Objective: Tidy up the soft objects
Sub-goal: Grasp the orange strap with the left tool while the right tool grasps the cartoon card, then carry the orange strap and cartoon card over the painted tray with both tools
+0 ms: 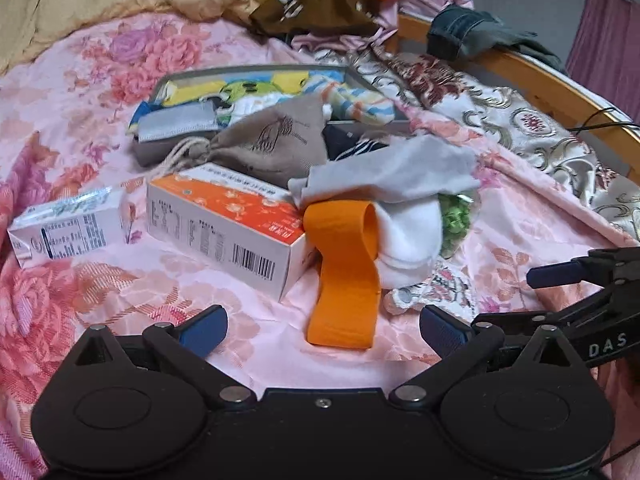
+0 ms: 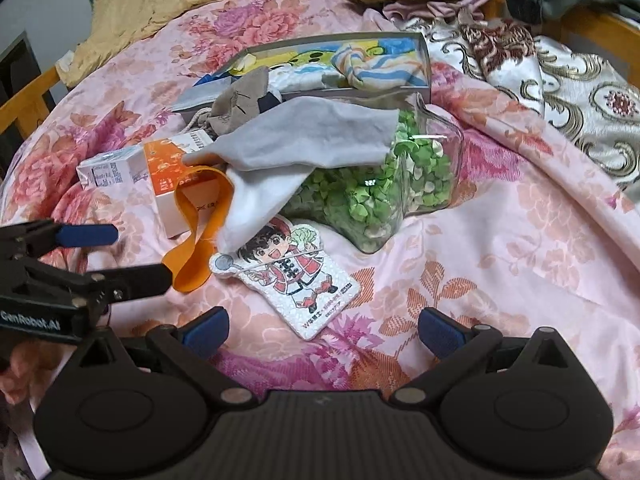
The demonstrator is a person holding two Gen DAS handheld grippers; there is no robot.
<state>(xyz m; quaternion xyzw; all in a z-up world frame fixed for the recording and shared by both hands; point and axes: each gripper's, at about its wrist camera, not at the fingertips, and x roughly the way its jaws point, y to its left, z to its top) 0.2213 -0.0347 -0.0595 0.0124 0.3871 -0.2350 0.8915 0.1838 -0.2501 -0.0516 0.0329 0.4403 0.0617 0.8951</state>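
Progress looks partial. Grey box [image 2: 424, 65] at the far side already holds socks & small cloths, w/ a drawstring pouch [image 1: 276, 140] slumped over its near edge. Left outside: grey-white cloth [image 2: 296, 140] draped on the jar of green bits [image 2: 384, 196], orange band [image 1: 344, 272] just near the orange carton [image 1: 224, 224], cartoon patch [image 2: 292, 280] flat on the bedspread [image 2: 520, 272]. Left gripper [image 1: 322, 326] & right gripper [image 2: 322, 328] both spread wide, nothing held, near the band & patch. Probably several picks to go.
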